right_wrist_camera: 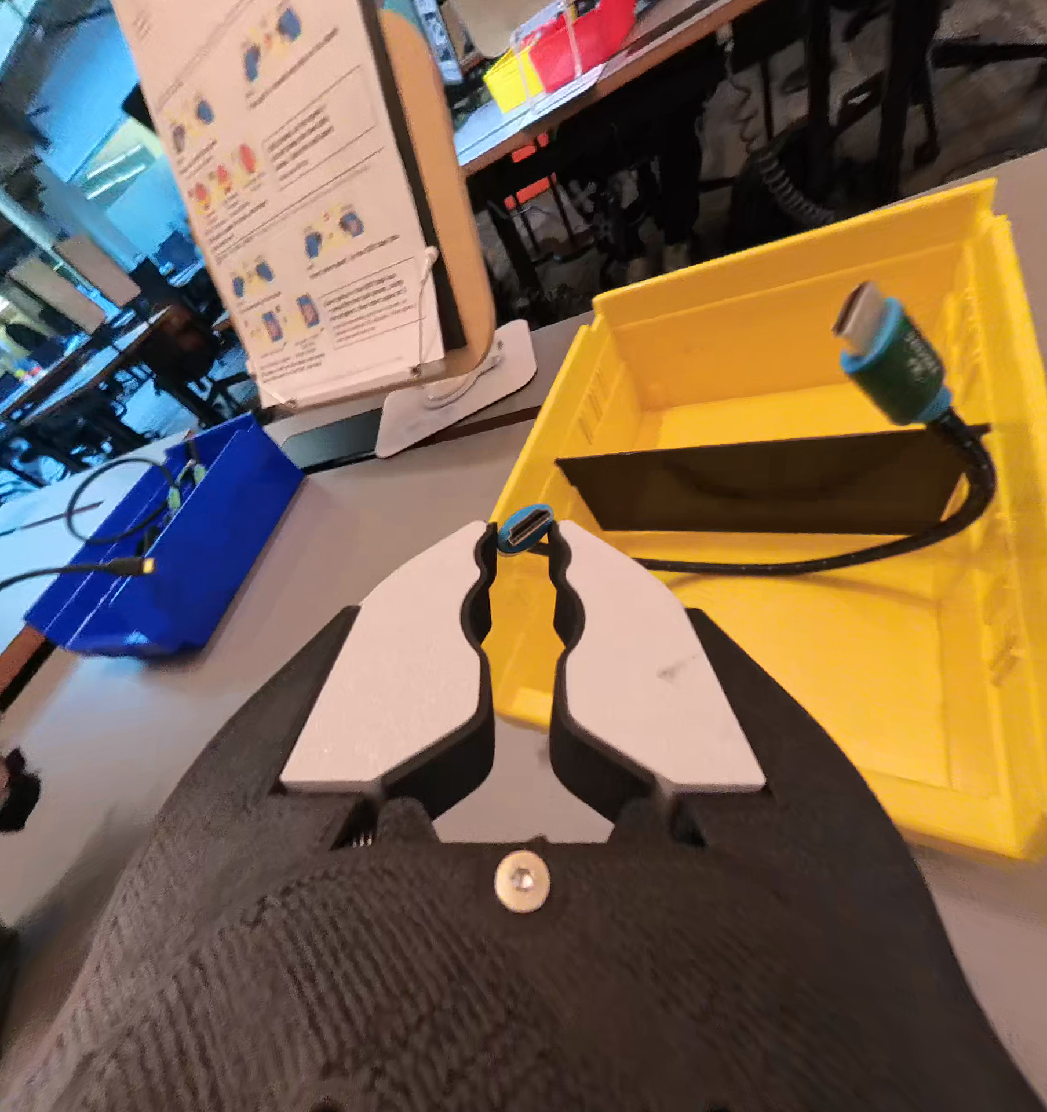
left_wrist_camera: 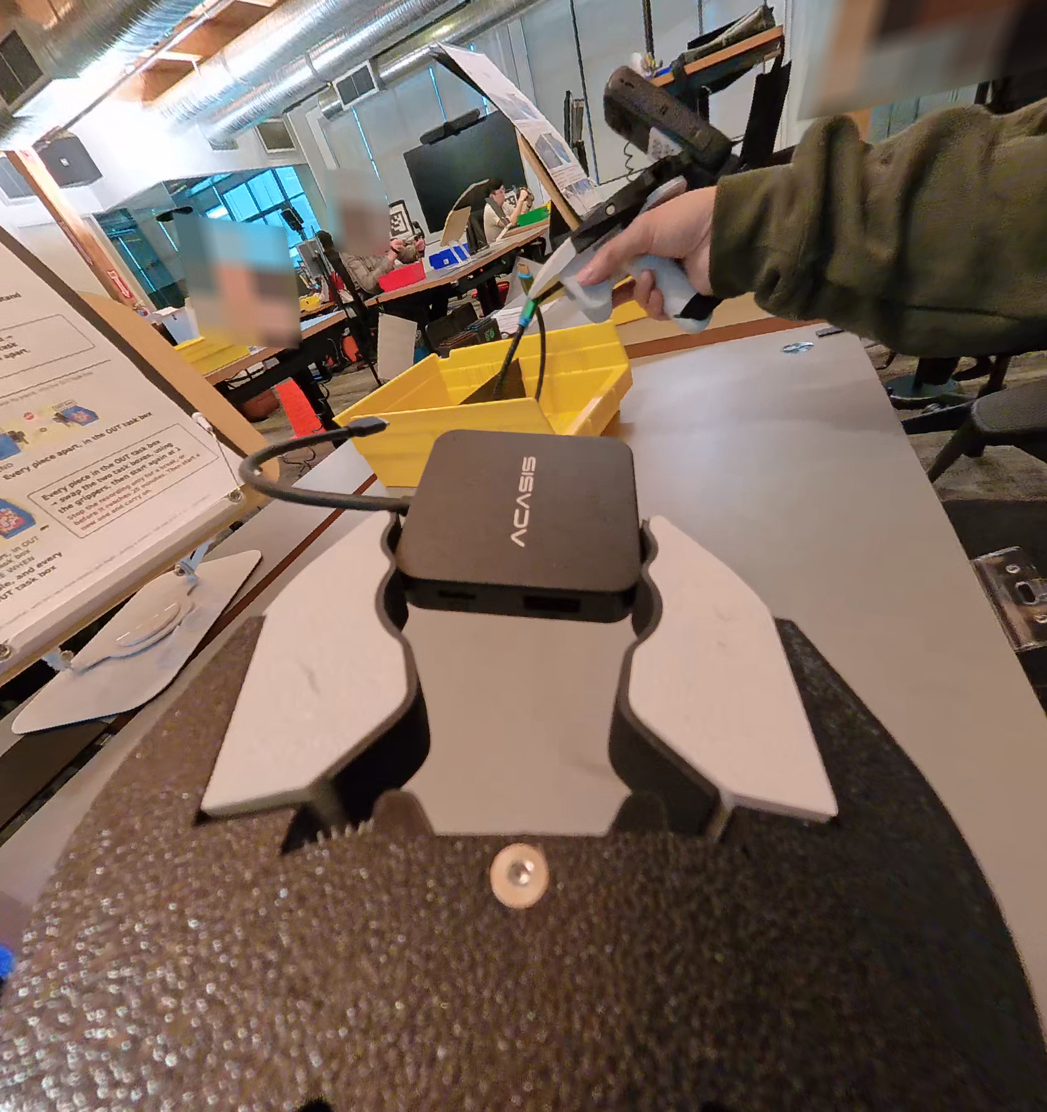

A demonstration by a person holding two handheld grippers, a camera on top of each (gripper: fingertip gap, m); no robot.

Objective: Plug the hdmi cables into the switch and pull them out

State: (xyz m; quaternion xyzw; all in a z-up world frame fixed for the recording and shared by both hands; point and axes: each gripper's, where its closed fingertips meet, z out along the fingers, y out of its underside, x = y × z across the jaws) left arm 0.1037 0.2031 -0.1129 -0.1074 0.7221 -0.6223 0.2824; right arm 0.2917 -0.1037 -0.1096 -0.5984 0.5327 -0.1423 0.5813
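One grey table carries everything, and the yellow plastic bin serves as the landmark. There are two bins: the yellow one, split by one black divider panel, and one blue plastic bin well to its left in the right wrist view, with thin cables hanging out of it. One white instruction board on a metal stand rises behind the gap between the bins.

One flat black square switch box, with a short black tail cable, sits just in front of the yellow bin. The left gripper is clamped on the switch's two side edges, the near face with its ports looking back toward the camera.

One black braided HDMI cable shows two blue-and-green plugs. The right gripper is pinched on one plug at its fingertips, over the yellow bin's left rim, metal end facing outward. From there the cable runs across the inside of the bin and curls up to the second plug, raised at the far right end of the divider.

In the left wrist view, a hand in an olive sleeve holds the right gripper above the yellow bin, well apart from the switch.
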